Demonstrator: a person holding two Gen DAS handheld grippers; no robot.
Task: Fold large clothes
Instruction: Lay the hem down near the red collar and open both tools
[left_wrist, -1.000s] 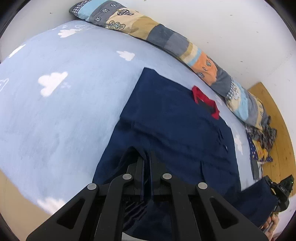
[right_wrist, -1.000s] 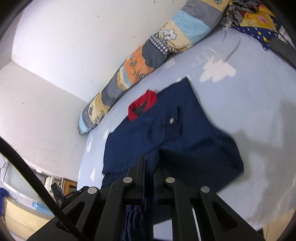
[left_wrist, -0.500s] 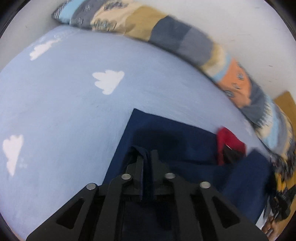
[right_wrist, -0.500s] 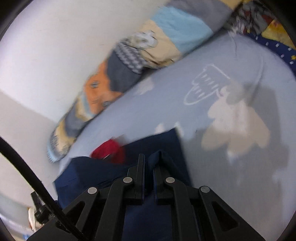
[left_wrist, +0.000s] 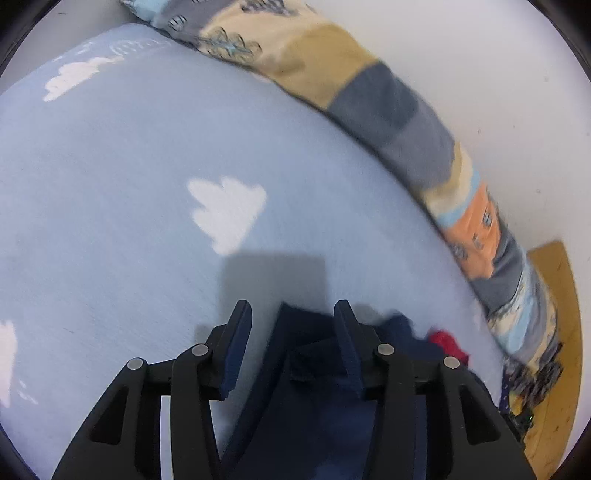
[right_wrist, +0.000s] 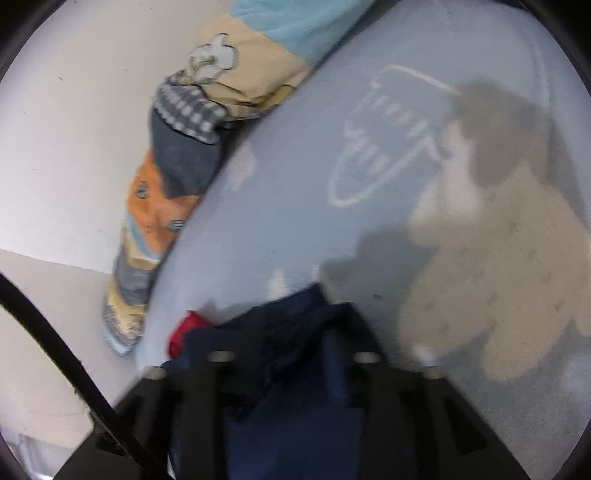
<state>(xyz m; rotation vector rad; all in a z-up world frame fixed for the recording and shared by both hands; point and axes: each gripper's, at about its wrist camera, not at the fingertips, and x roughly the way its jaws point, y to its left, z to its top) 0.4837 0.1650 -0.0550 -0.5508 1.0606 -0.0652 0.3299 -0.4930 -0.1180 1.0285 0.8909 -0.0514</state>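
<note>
We see the left gripper (left_wrist: 291, 314) opening over the navy shirt (left_wrist: 314, 387), cloth lying loose between its jaws; the right gripper (right_wrist: 291, 354) opens too, blurred, above the same shirt.

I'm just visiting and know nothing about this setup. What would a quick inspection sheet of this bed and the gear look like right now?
Surface: light blue bedsheet with white cloud prints, spread flat.
Job's things: navy shirt with a red collar, folded over, its edge lying between the fingers of both grippers.
Clutter: long patchwork bolster along the wall; a crumpled patterned cloth at the far right.
Grippers: left gripper jaws opening, pads off the cloth; right gripper jaws opening, blurred.
Cables: one black cable by the right gripper.
Surroundings: white wall; a strip of wooden floor.
</note>
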